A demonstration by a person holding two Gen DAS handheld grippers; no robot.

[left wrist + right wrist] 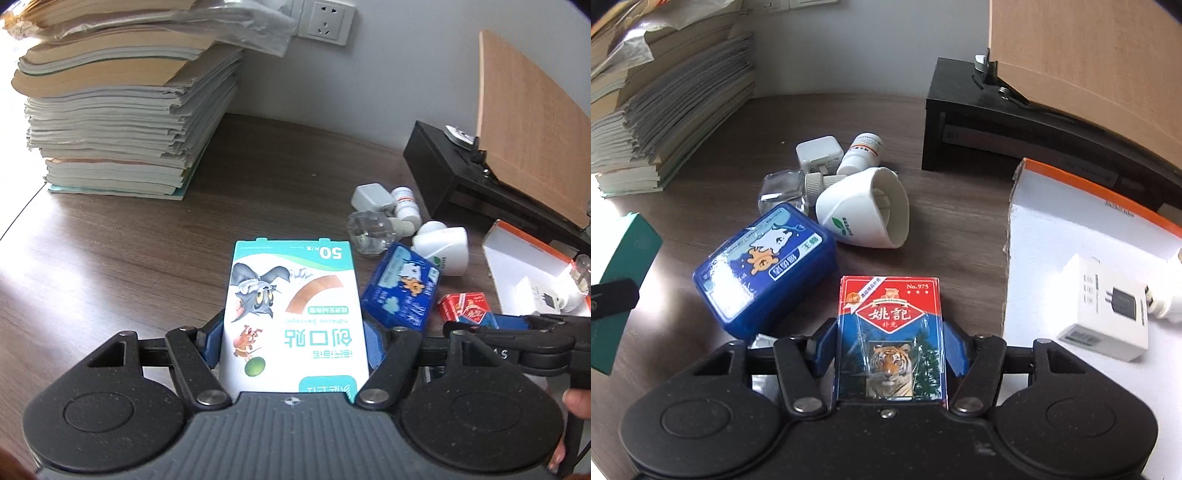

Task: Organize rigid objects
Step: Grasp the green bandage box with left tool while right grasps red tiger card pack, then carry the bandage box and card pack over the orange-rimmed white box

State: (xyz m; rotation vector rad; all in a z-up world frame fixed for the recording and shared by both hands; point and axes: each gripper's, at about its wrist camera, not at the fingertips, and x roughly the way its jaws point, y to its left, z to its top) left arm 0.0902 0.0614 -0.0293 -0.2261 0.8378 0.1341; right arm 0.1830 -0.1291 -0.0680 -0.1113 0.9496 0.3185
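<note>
My left gripper [293, 345] is shut on a white and teal bandage box [293, 314], held above the brown table. My right gripper [890, 347] is shut on a red and blue playing card pack [890, 336], which also shows in the left wrist view [466, 308]. A blue tissue pack [764, 266] lies left of the card pack. Behind it lie a white cone-shaped device [864, 206], a clear bottle [783, 190], a white charger [820, 153] and a small pill bottle [862, 153]. The white and orange tray box [1052, 221] on the right holds a white adapter box [1106, 306].
A tall stack of books and papers [122, 107] stands at the back left. A black stand [997, 122] with a brown board [1089, 62] leaning on it stands at the back right. A wall socket [325, 20] is on the wall.
</note>
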